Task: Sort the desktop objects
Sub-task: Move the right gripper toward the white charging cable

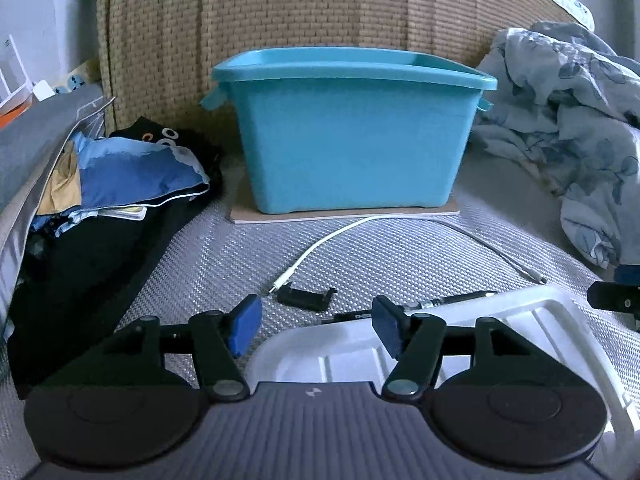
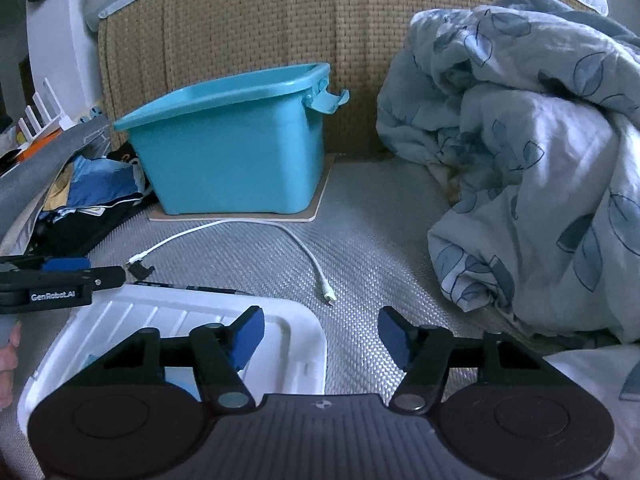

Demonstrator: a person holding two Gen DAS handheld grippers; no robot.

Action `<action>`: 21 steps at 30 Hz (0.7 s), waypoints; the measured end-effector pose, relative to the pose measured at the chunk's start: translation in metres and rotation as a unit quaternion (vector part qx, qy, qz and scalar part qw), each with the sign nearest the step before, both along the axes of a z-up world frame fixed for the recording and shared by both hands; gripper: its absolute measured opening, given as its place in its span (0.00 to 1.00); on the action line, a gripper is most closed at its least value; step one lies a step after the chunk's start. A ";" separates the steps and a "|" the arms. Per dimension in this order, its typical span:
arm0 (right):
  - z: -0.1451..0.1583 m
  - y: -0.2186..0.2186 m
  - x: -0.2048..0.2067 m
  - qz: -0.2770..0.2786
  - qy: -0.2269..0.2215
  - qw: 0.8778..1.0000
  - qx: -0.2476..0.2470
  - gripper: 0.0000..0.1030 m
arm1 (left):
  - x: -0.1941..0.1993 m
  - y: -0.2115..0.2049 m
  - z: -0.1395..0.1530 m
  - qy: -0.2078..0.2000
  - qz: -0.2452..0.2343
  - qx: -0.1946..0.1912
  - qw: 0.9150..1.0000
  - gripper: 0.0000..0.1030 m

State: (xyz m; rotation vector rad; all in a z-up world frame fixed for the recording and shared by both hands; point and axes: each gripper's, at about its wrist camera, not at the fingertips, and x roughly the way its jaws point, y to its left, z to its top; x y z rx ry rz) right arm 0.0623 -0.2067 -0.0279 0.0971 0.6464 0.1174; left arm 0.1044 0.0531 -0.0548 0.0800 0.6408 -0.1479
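I hold two grippers above a grey woven mat (image 2: 360, 240) on what seems to be a bed, and the sorting is, as I judge it, at the step of choosing the next small thing to pick up. The fingers of my left gripper (image 1: 316, 326) stand apart with nothing between them; they point toward a small black clip (image 1: 306, 298) that lies just beside one plug of the white cable (image 1: 340, 236). A black pen (image 1: 452, 300) lies near, along the far edge of the white tray (image 1: 552, 312). The fingers of my right gripper (image 2: 320, 334) are also apart and empty — the left one hangs over the corner of the tray, the right one over the bare mat, and the other plug of the cable is a little ahead of them. The turquoise bin (image 1: 352, 140) stands further back on a thin board (image 1: 400, 213), in front of a woven headboard (image 1: 280, 8); a leaf-printed blanket (image 2: 540, 160) is heaped on the right and folded clothes (image 1: 132, 176) on the left. The next move calls, I think, for lowering the left fingers around the clip and closing on its narrow sides, without catching the cable plug. The only writing I can read is "GenRobot.AI" on the side of the left gripper, seen from the right camera — other marks are too small.
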 end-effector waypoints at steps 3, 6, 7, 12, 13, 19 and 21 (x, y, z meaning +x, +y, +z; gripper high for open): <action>0.000 0.000 0.006 -0.002 0.001 1.000 -0.006 0.63 | 0.002 0.002 -0.001 0.001 0.005 -0.007 1.000 0.63; 0.002 -0.001 0.014 -0.005 0.003 1.000 -0.006 0.63 | 0.004 0.004 -0.001 0.003 0.009 -0.013 1.000 0.63; 0.003 -0.001 0.017 -0.006 0.003 1.000 -0.005 0.63 | 0.004 0.005 -0.001 0.002 0.010 -0.015 1.000 0.63; 0.005 0.002 0.035 -0.006 0.002 1.000 -0.014 0.62 | 0.006 0.008 -0.001 0.001 0.014 -0.025 1.000 0.63; 0.004 0.001 0.040 -0.006 0.004 1.000 -0.016 0.59 | 0.006 0.009 -0.001 0.002 0.015 -0.029 0.999 0.63; -0.005 0.003 0.067 0.003 0.026 0.999 -0.021 0.52 | 0.008 0.012 -0.002 0.004 0.019 -0.037 0.999 0.63; -0.008 0.004 0.074 0.006 0.032 0.999 -0.022 0.48 | 0.008 0.013 -0.002 0.005 0.021 -0.038 0.999 0.63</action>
